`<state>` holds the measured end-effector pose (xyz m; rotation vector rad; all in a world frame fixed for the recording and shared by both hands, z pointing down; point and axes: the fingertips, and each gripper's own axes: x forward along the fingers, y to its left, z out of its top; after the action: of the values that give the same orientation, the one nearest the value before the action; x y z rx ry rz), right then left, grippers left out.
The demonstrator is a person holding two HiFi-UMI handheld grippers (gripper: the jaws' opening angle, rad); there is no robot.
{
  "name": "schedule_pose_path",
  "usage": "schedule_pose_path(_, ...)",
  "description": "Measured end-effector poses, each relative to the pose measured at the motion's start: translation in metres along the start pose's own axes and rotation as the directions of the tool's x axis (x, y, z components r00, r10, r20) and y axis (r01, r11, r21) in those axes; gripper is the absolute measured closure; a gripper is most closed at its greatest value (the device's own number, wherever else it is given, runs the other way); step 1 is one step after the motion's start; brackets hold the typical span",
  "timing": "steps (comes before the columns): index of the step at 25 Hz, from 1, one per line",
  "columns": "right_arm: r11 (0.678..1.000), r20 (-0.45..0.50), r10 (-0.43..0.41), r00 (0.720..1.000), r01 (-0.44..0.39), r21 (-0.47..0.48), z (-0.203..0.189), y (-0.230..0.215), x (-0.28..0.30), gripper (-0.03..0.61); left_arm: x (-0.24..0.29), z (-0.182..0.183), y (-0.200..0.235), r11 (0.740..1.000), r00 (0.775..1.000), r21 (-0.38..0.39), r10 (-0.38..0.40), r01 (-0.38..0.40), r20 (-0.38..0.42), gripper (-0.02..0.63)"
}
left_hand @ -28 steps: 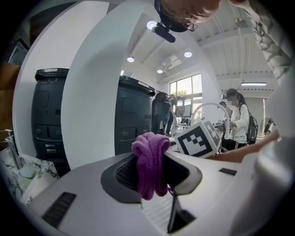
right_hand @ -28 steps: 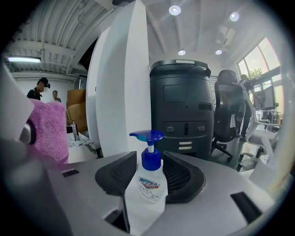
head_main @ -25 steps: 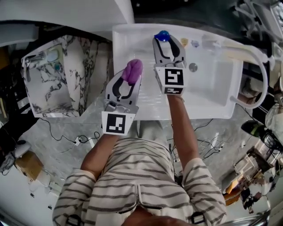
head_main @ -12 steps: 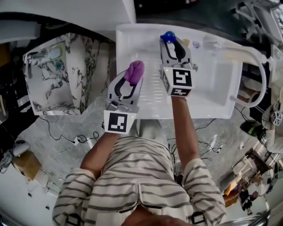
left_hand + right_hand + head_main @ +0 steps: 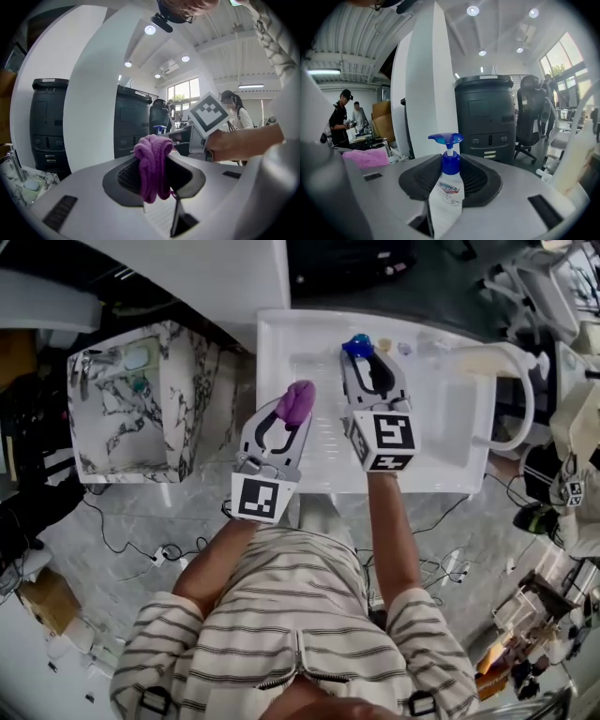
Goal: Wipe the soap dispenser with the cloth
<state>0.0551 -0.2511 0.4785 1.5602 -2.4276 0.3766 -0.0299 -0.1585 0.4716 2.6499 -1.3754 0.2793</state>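
Note:
A white soap dispenser (image 5: 446,190) with a blue pump (image 5: 356,343) stands upright between the jaws of my right gripper (image 5: 372,360). The jaws have just been closing and now press on the bottle's sides in the right gripper view, holding it above the white sink tray (image 5: 441,442). My left gripper (image 5: 291,413) is shut on a bunched purple cloth (image 5: 296,401), which hangs over its fingertips in the left gripper view (image 5: 152,166). The cloth sits a little to the left of the dispenser and apart from it. The right gripper's marker cube (image 5: 211,115) shows beside the cloth.
A marble-patterned block (image 5: 131,399) stands left of the tray. A white curved hose (image 5: 520,399) arcs over the tray's right end, with small items (image 5: 384,345) on the far rim. Dark bins (image 5: 485,117), an office chair (image 5: 532,117) and people (image 5: 344,119) are beyond.
The right gripper has risen toward the camera with the dispenser between its jaws. The left gripper has come up slightly with the cloth.

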Motion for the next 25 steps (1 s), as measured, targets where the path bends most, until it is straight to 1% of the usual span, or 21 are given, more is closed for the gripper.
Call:
schedule_pose_path(8, 1.000, 0.017, 0.021, 1.000, -0.021, -0.004, 0.033, 0.032, -0.051, 0.446, -0.030, 0.029, -0.014, 1.000, 0.999, 0.027, -0.002, 0.001, 0.047, 0.489)
schedule_pose_path(13, 0.999, 0.019, 0.031, 0.999, -0.031, -0.011, 0.049, 0.051, -0.075, 0.445, -0.046, 0.045, -0.024, 0.999, 0.997, 0.043, -0.017, 0.014, 0.072, 0.488)
schedule_pose_path(18, 0.999, 0.037, 0.040, 0.999, -0.039, -0.011, 0.060, 0.066, -0.099, 0.445, -0.060, 0.052, -0.035, 0.995, 0.998, 0.099, -0.032, 0.027, 0.051, 0.488)
schedule_pose_path(21, 0.999, 0.039, 0.052, 0.998, -0.051, -0.009, 0.063, 0.074, -0.110, 0.445, -0.065, 0.054, -0.041, 0.997, 0.996, 0.072, -0.040, 0.034, 0.079, 0.488)
schedule_pose_path(25, 0.998, 0.038, 0.068, 0.997, -0.067, -0.015, 0.062, 0.083, -0.123, 0.445, -0.071, 0.054, -0.051, 0.996, 0.995, 0.084, -0.048, 0.041, 0.088, 0.489)
